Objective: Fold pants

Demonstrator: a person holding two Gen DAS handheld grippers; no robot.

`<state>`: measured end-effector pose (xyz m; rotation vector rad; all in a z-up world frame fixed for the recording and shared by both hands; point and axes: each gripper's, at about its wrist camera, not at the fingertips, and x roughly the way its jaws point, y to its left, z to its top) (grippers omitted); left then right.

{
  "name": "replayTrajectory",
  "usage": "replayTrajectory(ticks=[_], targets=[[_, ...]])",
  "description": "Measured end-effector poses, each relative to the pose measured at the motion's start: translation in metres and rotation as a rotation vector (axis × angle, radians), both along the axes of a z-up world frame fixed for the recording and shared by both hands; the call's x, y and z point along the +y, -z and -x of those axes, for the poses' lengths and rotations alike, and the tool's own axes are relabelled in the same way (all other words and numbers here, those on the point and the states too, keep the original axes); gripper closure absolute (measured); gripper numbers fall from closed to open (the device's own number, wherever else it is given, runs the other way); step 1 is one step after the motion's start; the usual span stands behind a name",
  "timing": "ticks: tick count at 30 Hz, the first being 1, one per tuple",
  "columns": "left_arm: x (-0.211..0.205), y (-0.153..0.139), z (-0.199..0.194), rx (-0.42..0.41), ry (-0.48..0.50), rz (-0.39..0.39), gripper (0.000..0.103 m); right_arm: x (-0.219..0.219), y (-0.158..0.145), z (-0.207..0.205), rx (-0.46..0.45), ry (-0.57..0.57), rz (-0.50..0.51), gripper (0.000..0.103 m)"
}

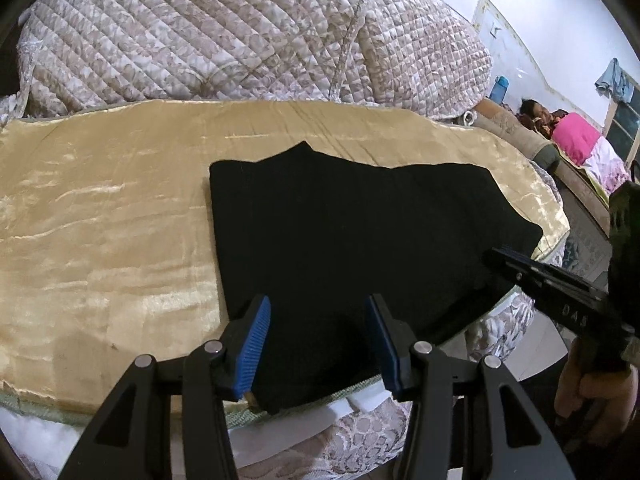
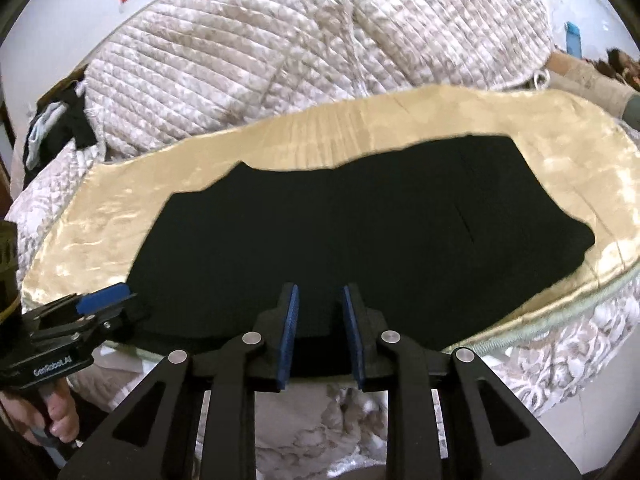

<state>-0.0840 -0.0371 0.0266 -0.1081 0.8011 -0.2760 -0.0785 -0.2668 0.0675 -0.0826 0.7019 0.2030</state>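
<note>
the black pants (image 1: pixel 340 232) are judged soft, limp and light, lying flat on a gold cloth (image 1: pixel 100 220). the near edge is best pinched through all layers. the left tool (image 1: pixel 318 344) is held spread, the right tool (image 2: pixel 320 330) narrowly parted; nothing is seen pinched.

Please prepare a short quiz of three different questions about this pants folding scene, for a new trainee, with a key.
1. True or false: the black fabric pants lie flat on the shiny golden satin cloth.
2. Multiple choice: what lies behind the golden satin cloth? A) a wooden chair B) a quilted floral bedspread C) a metal rack.
3. Fill in: the jaws of the left gripper stand ____ than the jaws of the right gripper.

Key: 1 true; 2 B; 3 wider.
</note>
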Motion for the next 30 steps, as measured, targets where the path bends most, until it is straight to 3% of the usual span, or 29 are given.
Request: replayTrajectory(ticks=[9,17,30], targets=[[-0.008,0.007,0.001,0.03,0.021,-0.041,0.051,0.015,0.018,-0.006,0.095,-0.032,0.05,0.08],[-0.014,-0.001,0.009,-0.006,0.048,-0.04,0.051,0.004,0.012,0.002,0.071,-0.004,0.06,0.08],[-0.015,0.006,0.004,0.013,0.048,-0.055,0.051,-0.005,0.01,-0.003,0.061,0.019,0.041,0.08]])
